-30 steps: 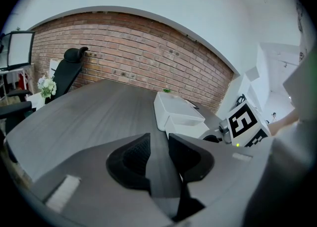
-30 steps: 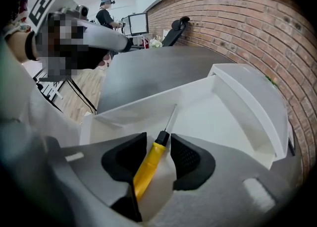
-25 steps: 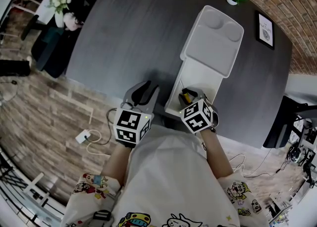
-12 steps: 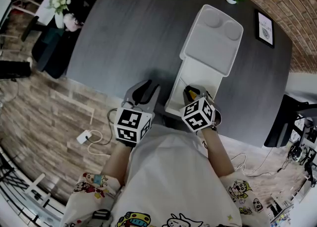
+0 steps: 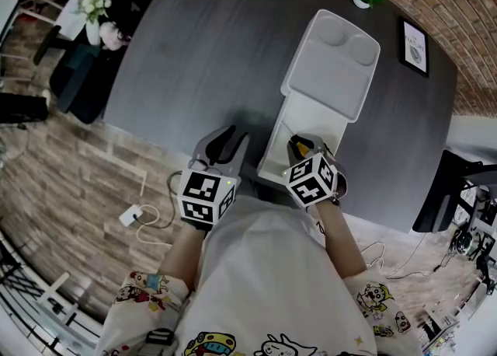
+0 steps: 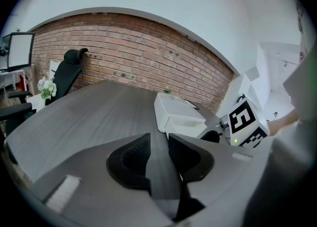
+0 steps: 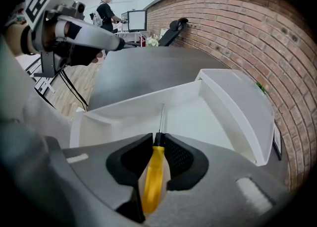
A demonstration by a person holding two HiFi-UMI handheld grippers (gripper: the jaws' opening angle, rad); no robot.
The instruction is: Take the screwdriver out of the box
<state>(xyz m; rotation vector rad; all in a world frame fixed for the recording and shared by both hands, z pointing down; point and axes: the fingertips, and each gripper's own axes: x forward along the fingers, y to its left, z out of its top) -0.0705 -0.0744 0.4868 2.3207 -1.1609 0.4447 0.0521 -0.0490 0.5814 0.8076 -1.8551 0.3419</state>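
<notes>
Two grippers show in the head view, over one dark table (image 5: 194, 43). The left gripper (image 5: 229, 138) hangs above bare tabletop. Just to its right is one white box (image 5: 309, 123), whose single lid (image 5: 332, 63) lies folded open beyond it. The right gripper (image 5: 303, 145) dips into the near end of that box, and one yellow screwdriver (image 5: 295, 145) shows at its tips.

In the left gripper view, its two jaws stand a little apart, with only tabletop in the gap between them. The box lies ahead and to their right. One marker cube (image 6: 246, 123), the right gripper's, sits further right.

In the right gripper view, the two jaws pinch the one screwdriver. The pads press on the dark collar at the top of the yellow handle, and the handle runs back between the jaws. The thin metal shaft points ahead over the box's white floor, so the screwdriver is inside the box. Whether its tip touches that floor cannot be told. The open lid lies ahead and right of these jaws, and the left gripper is up to their left.
</notes>
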